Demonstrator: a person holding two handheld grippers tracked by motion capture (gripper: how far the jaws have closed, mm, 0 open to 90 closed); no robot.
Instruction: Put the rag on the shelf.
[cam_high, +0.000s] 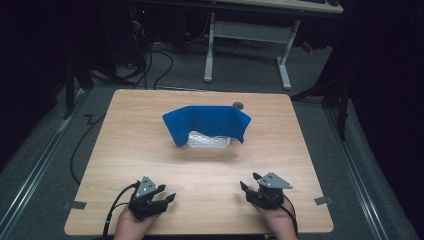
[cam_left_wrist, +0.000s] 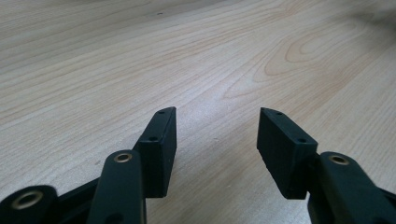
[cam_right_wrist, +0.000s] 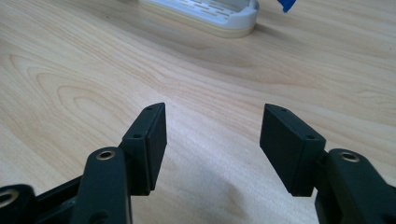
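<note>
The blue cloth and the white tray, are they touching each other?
Touching. In the high view the blue cloth hangs over the white tray and covers its back and sides, with no gap between them.

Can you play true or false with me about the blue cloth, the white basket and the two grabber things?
1. The blue cloth is draped over the white basket. True.
2. The left gripper is squeezing the cloth. False: it is open, near the table's front edge, holding nothing.
3. The right gripper is open. True.
4. The basket sits at the table's front edge by the hands. False: it is in the middle, farther back.
5. A small round dark thing lies behind the cloth near the far edge. True.
</note>
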